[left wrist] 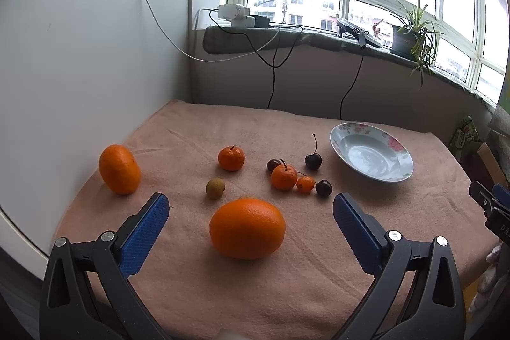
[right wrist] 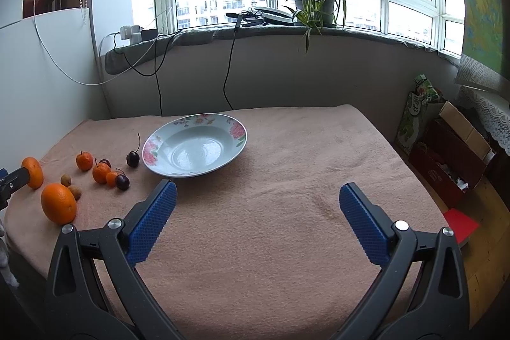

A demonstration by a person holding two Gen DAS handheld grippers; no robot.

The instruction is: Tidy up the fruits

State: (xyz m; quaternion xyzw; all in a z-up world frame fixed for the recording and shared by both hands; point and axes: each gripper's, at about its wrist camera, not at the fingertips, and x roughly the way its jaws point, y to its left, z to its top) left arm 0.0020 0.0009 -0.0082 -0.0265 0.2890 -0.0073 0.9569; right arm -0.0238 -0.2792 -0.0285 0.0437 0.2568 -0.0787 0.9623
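Two large oranges (left wrist: 247,228) (left wrist: 119,169), two mandarins (left wrist: 231,158) (left wrist: 283,177), one kumquat (left wrist: 305,184), three dark cherries (left wrist: 313,161) (left wrist: 324,188) (left wrist: 273,164) and a brownish longan (left wrist: 215,188) lie loose on the pink-covered surface (left wrist: 255,292). The floral plate (left wrist: 395,145) sits upright to their right, holding no fruit.

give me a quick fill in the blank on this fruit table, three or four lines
1. The flowered plate holds ____ fruit.
2. The left gripper has its jaws open, one on either side of the nearest large ____.
3. The fruits lie on a ____-coloured towel.
4. The right gripper is open and holds ____.

Missing words: no; orange; pink; nothing
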